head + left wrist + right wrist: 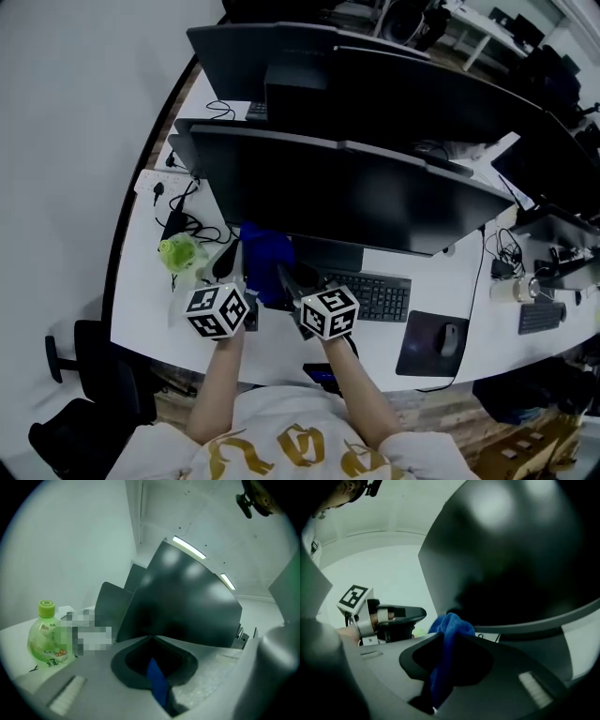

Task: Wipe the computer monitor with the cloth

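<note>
A blue cloth point(265, 255) hangs bunched in front of the lower left part of the wide dark monitor point(347, 192). Both grippers hold it. My left gripper point(246, 277) is shut on a thin fold of the cloth point(157, 684), with the monitor point(187, 602) close ahead and tilted in that view. My right gripper point(292, 284) is shut on a thicker wad of the cloth point(449, 637), right under the monitor's bottom edge point(520, 555). The left gripper point(389, 618) shows at the left of the right gripper view.
A green bottle point(181, 253) point(47, 637) stands on the white desk point(141, 319) left of the grippers. A keyboard point(375, 295), then a mouse point(448, 339) on its pad, lie to the right. More monitors point(281, 56) stand behind; cables and a power strip point(164, 183) are at the left.
</note>
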The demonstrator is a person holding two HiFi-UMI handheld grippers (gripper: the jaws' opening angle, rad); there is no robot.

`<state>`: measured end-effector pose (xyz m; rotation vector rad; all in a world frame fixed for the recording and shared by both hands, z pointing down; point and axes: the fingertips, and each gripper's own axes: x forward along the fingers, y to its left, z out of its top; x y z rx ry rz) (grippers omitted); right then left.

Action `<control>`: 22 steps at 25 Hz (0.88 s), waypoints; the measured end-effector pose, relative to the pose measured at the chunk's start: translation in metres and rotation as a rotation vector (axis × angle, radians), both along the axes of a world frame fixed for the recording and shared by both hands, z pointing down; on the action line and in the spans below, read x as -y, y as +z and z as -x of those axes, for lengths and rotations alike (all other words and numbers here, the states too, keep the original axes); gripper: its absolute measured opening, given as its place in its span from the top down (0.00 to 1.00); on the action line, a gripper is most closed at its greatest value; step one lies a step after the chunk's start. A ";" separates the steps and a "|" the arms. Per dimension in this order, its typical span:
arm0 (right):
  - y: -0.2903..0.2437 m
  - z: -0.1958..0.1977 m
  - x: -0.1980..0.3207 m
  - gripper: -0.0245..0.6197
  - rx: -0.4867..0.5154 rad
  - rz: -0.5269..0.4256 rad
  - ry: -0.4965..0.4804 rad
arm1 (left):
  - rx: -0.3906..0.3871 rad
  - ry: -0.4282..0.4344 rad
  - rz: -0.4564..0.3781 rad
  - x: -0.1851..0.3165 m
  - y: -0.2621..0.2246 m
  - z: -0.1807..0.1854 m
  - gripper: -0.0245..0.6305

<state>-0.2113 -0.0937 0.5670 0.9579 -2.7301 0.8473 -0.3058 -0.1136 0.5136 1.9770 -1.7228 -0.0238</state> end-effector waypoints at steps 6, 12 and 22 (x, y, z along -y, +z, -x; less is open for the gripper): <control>-0.056 -0.078 -0.001 0.84 -0.105 -0.194 0.172 | 0.059 0.085 -0.044 -0.005 -0.022 -0.048 0.96; -0.076 -0.141 -0.012 0.84 -0.235 -0.290 0.292 | 0.119 0.163 -0.076 -0.015 -0.036 -0.095 0.96; -0.097 -0.195 -0.030 0.84 -0.230 -0.328 0.374 | 0.173 0.218 -0.121 -0.037 -0.052 -0.140 0.96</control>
